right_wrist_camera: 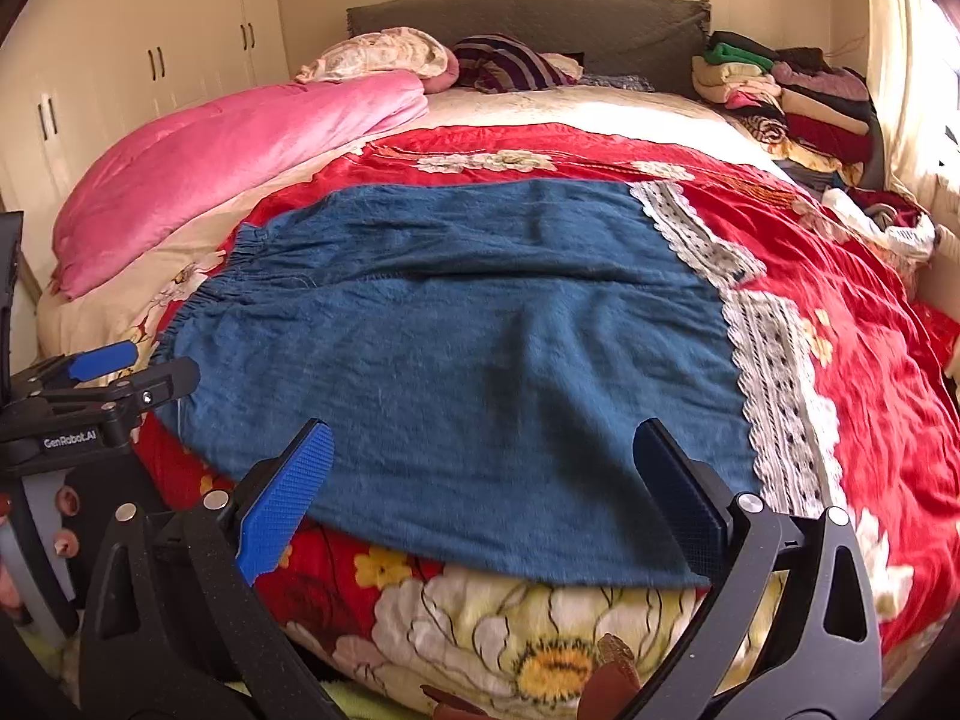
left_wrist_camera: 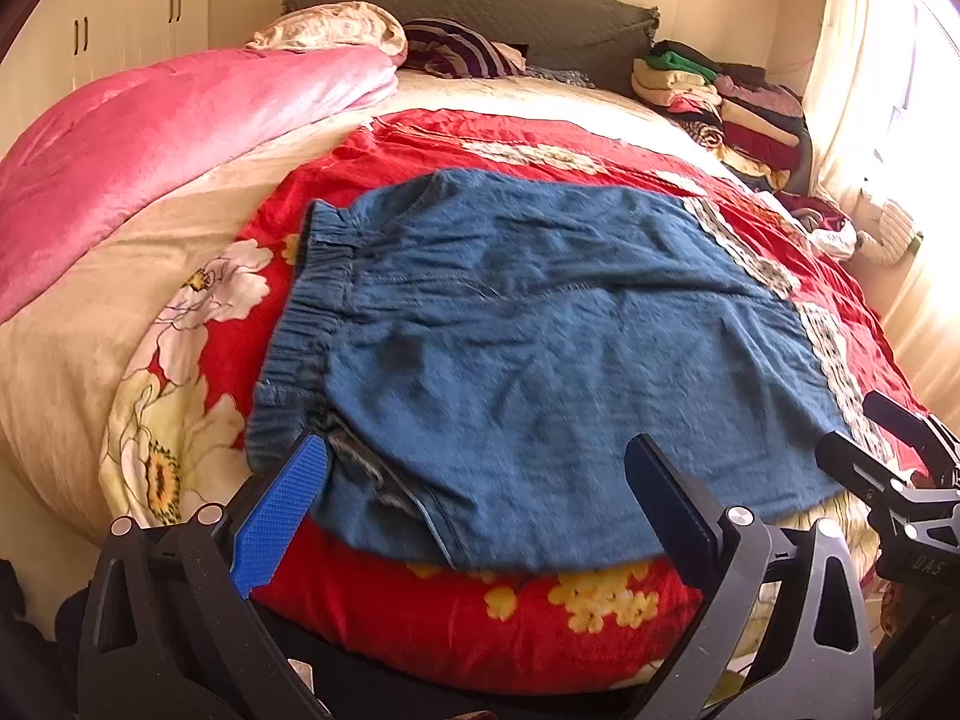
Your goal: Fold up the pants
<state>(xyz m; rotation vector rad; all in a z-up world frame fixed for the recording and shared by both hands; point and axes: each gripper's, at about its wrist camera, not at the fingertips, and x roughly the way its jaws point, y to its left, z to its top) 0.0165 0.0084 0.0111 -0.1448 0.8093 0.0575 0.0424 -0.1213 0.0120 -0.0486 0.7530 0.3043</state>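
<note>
Blue denim pants (left_wrist_camera: 540,324) lie flat across a red floral bedspread (left_wrist_camera: 456,138), elastic waistband to the left, white lace leg hems (left_wrist_camera: 834,354) to the right. They also show in the right wrist view (right_wrist_camera: 468,348), with the lace hems (right_wrist_camera: 774,372) at the right. My left gripper (left_wrist_camera: 480,480) is open and empty over the near edge by the waistband. My right gripper (right_wrist_camera: 486,474) is open and empty over the near edge toward the hems. Each gripper shows at the other view's edge: the right gripper (left_wrist_camera: 870,450), the left gripper (right_wrist_camera: 138,366).
A pink quilt (left_wrist_camera: 150,144) lies along the bed's left side. Pillows and a striped garment (left_wrist_camera: 456,48) sit by the grey headboard. A stack of folded clothes (left_wrist_camera: 720,96) fills the far right corner. White cupboards stand at left, a bright curtained window at right.
</note>
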